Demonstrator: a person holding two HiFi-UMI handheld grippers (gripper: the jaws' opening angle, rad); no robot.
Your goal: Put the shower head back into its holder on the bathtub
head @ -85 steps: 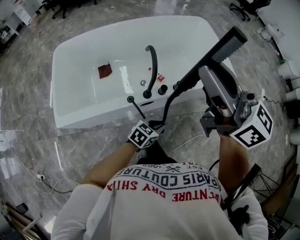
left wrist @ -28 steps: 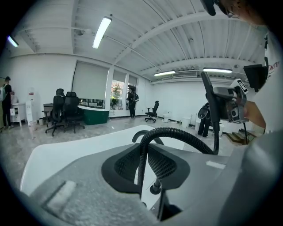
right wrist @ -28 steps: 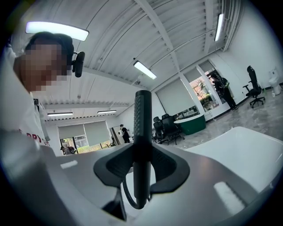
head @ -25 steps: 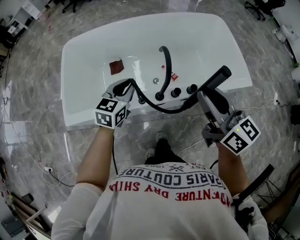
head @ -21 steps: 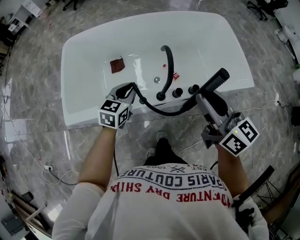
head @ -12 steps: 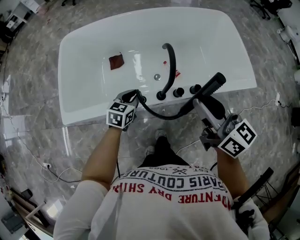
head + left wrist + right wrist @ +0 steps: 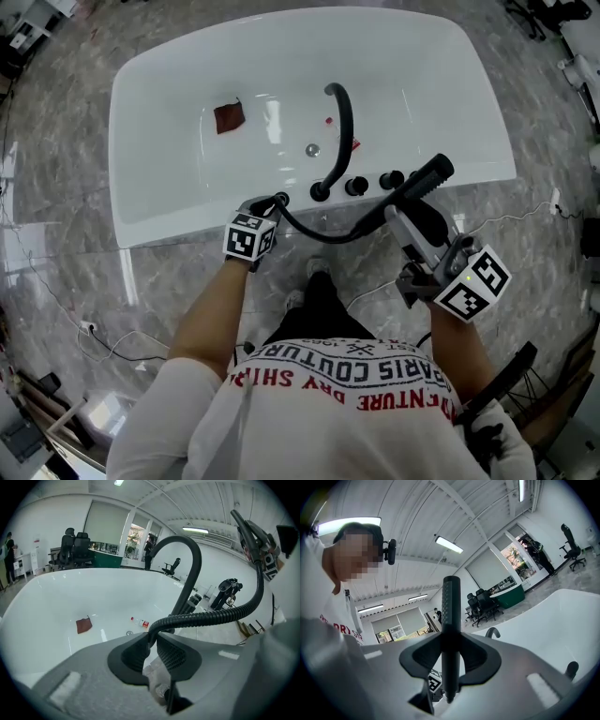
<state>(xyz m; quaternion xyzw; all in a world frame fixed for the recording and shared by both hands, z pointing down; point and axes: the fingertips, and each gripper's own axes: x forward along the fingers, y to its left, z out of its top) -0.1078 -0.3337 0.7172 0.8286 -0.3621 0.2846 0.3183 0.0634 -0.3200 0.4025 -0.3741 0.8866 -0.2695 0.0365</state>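
Note:
A white bathtub (image 7: 150,202) carries a curved black faucet (image 7: 341,131) and two black knobs (image 7: 356,186) on its near rim. My left gripper (image 7: 270,202) hangs at that rim, left of the faucet, shut on the black ribbed hose (image 7: 206,617). From there the hose (image 7: 328,230) sags rightwards to the black shower head (image 7: 427,178). The shower head's handle (image 7: 451,634) stands upright between the jaws of my right gripper (image 7: 401,210), which is shut on it and held in front of the tub, right of the knobs. I cannot make out the holder.
A brown cloth (image 7: 228,117), a drain (image 7: 311,149) and a small red-and-white bottle (image 7: 349,145) lie in the tub. Cables (image 7: 103,349) run over the marble floor on the left. A black stand (image 7: 497,375) is at my right side. Office chairs (image 7: 75,548) stand beyond the tub.
My left gripper has come down and toward the tub's near rim with the hose in it. The right gripper has sunk a little with the shower head.

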